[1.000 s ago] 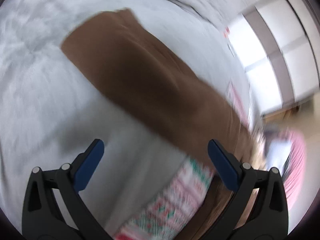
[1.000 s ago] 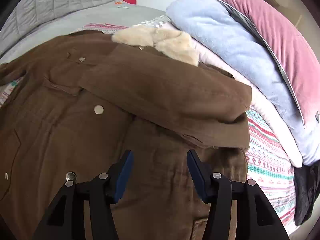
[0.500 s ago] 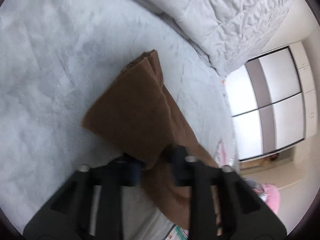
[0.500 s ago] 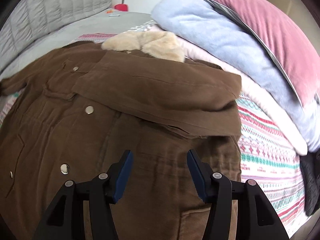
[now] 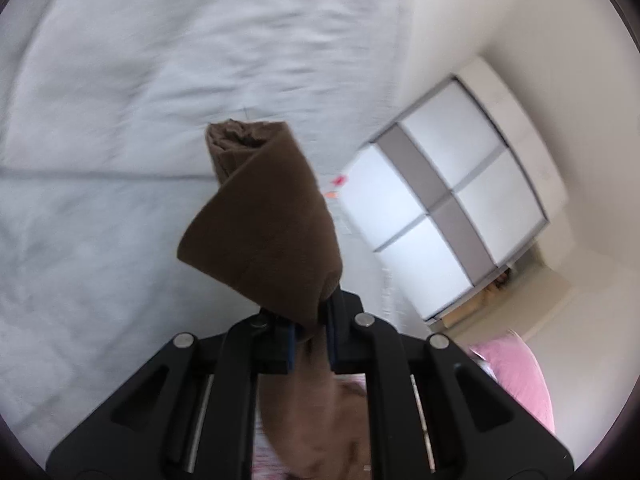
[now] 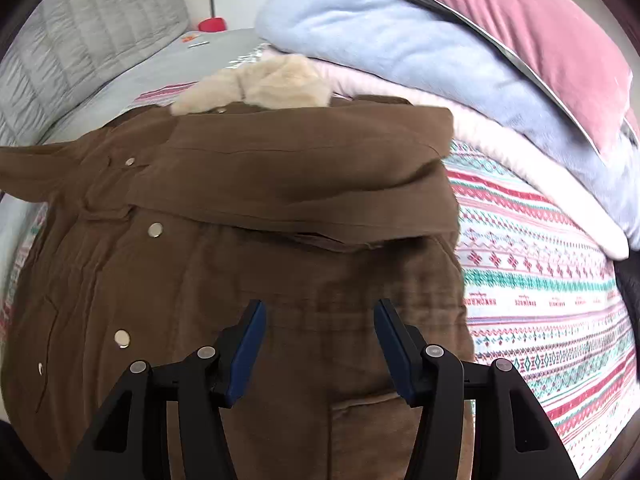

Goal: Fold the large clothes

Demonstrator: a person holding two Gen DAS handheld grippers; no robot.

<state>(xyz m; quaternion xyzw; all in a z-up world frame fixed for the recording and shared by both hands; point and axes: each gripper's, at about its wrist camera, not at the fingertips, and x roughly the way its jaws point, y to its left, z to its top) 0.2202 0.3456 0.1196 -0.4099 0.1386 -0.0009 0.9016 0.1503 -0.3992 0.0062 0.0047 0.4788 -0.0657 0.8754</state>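
Brown coat (image 6: 248, 264) lies front-up on the bed (image 6: 132, 76), over the patterned blanket (image 6: 540, 280), fur collar (image 6: 256, 84) toward the headboard end; one sleeve already folded across the chest.

Left tongs (image 5: 310, 334) clamped on the other sleeve (image 5: 264, 232), cuff lifted off the bed. Right tongs (image 6: 320, 344) wide open, empty, above the lower front.

Likely heavy, soft, floppy cloth; grip cuffs and hem corners.

Only the left view shows the raised cuff; only the right shows the coat's layout.

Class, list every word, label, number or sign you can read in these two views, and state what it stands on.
No text reads clearly.
patterned blanket: its red band of small letter-like marks is too small to read.
brown coat: no label or print shows, only plain snaps.
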